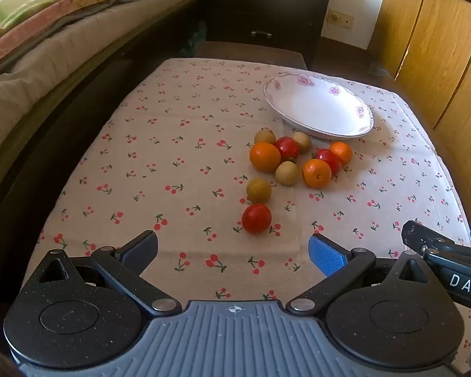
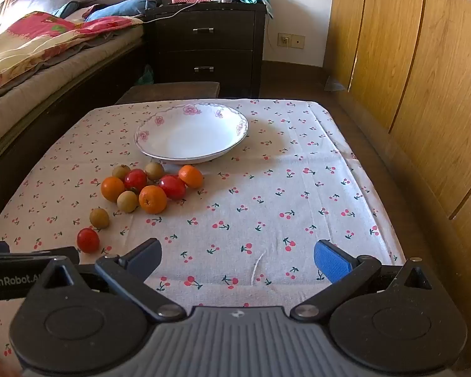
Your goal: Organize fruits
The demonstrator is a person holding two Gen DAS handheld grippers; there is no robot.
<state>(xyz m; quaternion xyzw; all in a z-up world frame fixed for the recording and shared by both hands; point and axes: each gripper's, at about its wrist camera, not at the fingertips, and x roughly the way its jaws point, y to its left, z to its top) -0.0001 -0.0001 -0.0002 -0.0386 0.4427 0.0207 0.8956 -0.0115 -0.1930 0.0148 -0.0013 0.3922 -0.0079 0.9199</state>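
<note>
Several fruits lie loose on the cherry-print tablecloth (image 1: pixel 172 163): oranges (image 1: pixel 264 156) (image 2: pixel 152 199), red tomatoes (image 1: pixel 256 218) (image 2: pixel 88 240) and tan longans (image 1: pixel 258 189) (image 2: pixel 99 217). A white floral plate (image 1: pixel 317 106) (image 2: pixel 191 133) sits empty just beyond them. My left gripper (image 1: pixel 234 251) is open and empty, near the table's front edge, with the nearest tomato just ahead. My right gripper (image 2: pixel 237 259) is open and empty, with the fruit ahead to its left. The right gripper's tip (image 1: pixel 439 245) shows in the left wrist view.
A bed (image 2: pixel 31 62) with blankets runs along the left of the table. A dark nightstand (image 2: pixel 207 47) stands behind, with a low dark stool (image 2: pixel 172 89) at the table's far edge. Wooden wardrobe doors (image 2: pixel 408 78) line the right.
</note>
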